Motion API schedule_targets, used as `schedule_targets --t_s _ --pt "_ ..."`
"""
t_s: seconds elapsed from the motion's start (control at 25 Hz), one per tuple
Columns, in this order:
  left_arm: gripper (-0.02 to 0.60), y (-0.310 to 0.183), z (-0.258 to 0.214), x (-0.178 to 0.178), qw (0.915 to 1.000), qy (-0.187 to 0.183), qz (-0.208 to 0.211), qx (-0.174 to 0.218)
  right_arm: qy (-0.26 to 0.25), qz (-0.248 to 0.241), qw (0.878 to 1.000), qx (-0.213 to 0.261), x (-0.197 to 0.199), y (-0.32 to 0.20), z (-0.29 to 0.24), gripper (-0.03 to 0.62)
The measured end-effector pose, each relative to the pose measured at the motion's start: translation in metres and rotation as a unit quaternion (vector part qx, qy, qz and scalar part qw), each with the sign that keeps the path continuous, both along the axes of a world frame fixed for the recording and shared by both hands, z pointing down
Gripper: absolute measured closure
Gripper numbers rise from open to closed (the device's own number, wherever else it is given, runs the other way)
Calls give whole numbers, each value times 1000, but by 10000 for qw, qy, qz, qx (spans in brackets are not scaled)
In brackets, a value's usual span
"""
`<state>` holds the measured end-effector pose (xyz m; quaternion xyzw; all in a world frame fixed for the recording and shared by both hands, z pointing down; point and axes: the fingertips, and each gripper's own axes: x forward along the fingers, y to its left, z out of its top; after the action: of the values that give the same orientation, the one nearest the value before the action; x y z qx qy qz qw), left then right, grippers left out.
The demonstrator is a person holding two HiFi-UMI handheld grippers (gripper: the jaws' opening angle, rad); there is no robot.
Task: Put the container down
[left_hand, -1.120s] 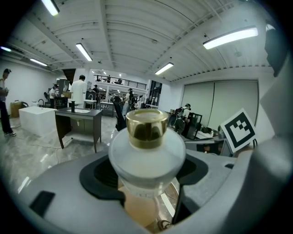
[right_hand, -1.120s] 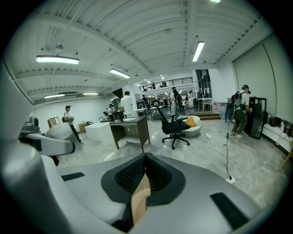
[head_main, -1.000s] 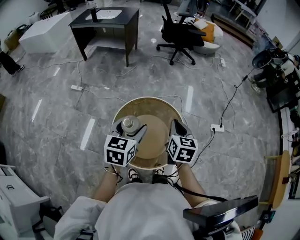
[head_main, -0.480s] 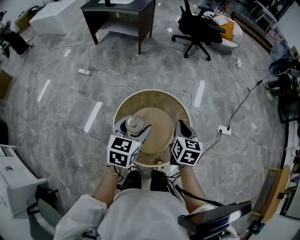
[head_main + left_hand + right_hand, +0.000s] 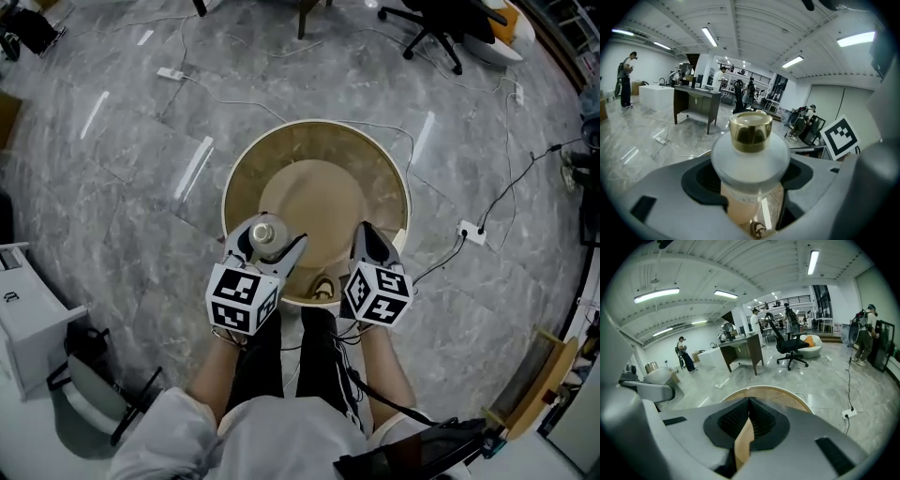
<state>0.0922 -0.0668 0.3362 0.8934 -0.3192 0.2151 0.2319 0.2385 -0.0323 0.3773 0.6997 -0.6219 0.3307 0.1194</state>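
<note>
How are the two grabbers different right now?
The left gripper clamps a small bottle with a shiny gold cap. The right gripper pinches the thin wall of the big round tan container. The left gripper's jaws stand apart around the bottle, while the right gripper's jaws are almost together. Both sit side by side at the container's near edge.

Gold-capped white container (image 5: 750,161), tan table (image 5: 319,187), grey marbled floor (image 5: 122,216).
</note>
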Motion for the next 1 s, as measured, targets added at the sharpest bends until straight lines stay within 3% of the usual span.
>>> schedule_targets --t_s 0.48,1.0 --pt "245 11 130 -33 9987 -437 -34 -260 -148 -185 9982 -547 -20 18 125 571" --pt "245 1 190 -49 9975 -574 -81 -406 -112 -568 9962 -647 -35 -20 170 571"
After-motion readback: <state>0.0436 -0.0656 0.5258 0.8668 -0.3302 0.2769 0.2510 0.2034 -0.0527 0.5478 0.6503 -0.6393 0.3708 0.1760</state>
